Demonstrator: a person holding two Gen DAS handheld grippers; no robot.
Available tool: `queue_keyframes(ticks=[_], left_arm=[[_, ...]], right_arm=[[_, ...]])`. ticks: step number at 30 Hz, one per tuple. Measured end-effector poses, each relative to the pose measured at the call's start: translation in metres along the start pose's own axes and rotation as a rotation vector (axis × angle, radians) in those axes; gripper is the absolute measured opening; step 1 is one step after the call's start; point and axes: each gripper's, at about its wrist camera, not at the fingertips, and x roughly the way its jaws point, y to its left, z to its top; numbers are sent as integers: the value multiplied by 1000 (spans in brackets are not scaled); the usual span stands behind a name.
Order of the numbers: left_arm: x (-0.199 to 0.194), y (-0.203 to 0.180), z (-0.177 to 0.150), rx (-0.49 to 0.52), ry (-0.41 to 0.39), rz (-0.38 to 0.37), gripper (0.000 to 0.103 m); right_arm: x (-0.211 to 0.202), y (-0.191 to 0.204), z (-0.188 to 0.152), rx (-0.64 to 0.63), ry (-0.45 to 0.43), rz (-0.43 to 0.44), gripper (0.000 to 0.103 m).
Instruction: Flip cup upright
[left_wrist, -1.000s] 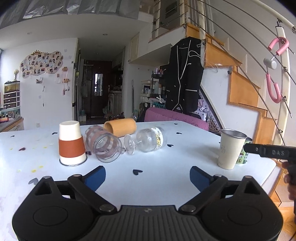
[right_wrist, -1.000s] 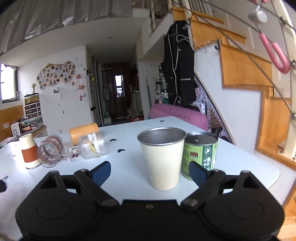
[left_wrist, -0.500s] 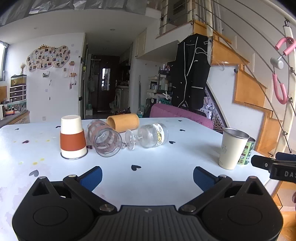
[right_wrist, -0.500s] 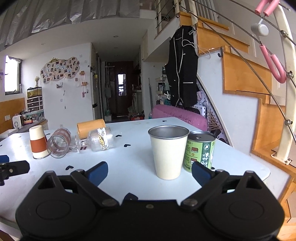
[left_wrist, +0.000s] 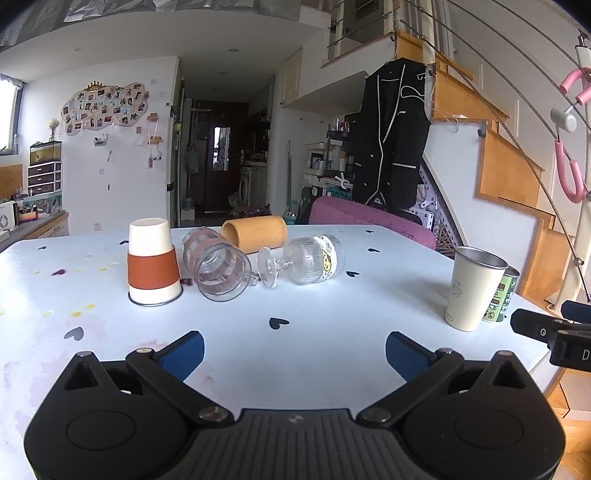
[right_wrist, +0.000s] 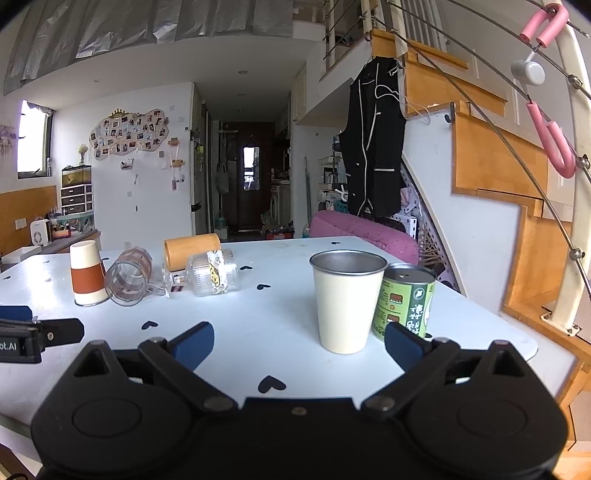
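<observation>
We hold both grippers, left (left_wrist: 293, 350) and right (right_wrist: 298, 342), spread wide and empty. The cup (right_wrist: 347, 300) stands upright at our right gripper's twelve o'clock, touching a can (right_wrist: 405, 301).

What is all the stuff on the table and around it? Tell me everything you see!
Paper cup: 1, white with orange band, upside down, left.
Glass mug: 1, clear with brownish checks, on its side, beside paper cup.
Wooden cup: 1, tan, on its side, behind the mug.
Stemmed glass: 1, clear, on its side, middle.
Metal cup: 1, cream outside, upright, right.
Can: 1, green, beside metal cup.
Table: 1, white with black hearts.
Jacket: 1, black, hanging by stairs.
Left gripper: open, empty.
Right gripper: open, empty.
</observation>
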Motion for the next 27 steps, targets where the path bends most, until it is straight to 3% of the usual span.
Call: queue_keyframes(ticks=[27], left_arm=[[0,-1,1,2,1,3,103]], right_arm=[[-1,2,-2,-11,8,-3,100]])
